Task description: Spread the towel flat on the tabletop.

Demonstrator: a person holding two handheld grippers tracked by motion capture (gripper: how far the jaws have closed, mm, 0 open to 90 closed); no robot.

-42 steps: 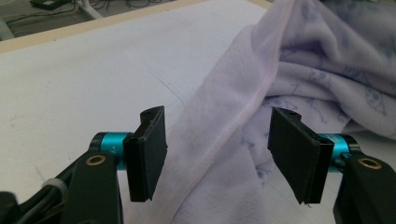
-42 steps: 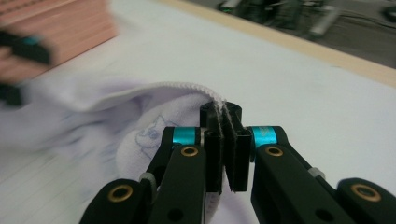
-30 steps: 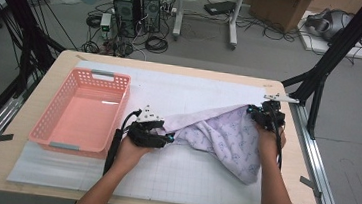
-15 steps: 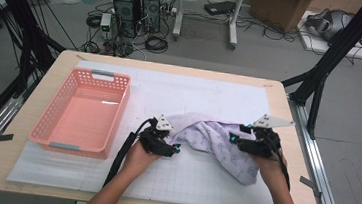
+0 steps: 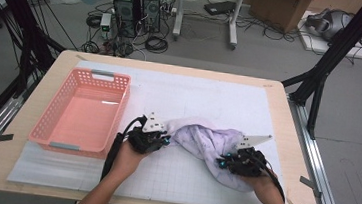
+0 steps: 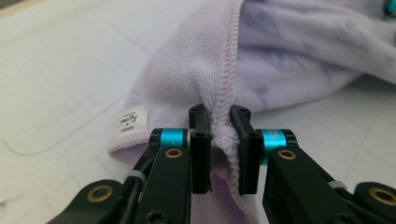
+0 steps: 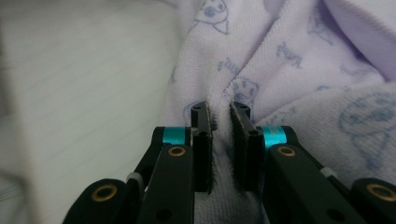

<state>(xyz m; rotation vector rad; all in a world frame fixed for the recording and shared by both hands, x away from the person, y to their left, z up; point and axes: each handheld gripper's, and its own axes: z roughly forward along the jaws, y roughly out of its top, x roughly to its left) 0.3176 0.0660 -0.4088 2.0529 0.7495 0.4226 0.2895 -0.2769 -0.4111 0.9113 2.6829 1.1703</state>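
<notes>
Soft even light — blurred closeups

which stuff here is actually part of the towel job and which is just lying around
In the job:
lilac towel
left gripper, pinching the towel's hemmed edge
right gripper, pinching a fold of it

Lying about:
pink basket, beside the towel
computer towers, cardboard box and cables on the floor

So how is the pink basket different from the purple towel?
The basket is pink, stiff and boxy, with holes in its walls; the towel is pale purple, soft and crumpled in a heap. The basket stands untouched with nothing in it, while the towel is pinched by the left gripper at its stitched edge and by the right gripper on its little animal prints. Both sit on the white mat.
</notes>
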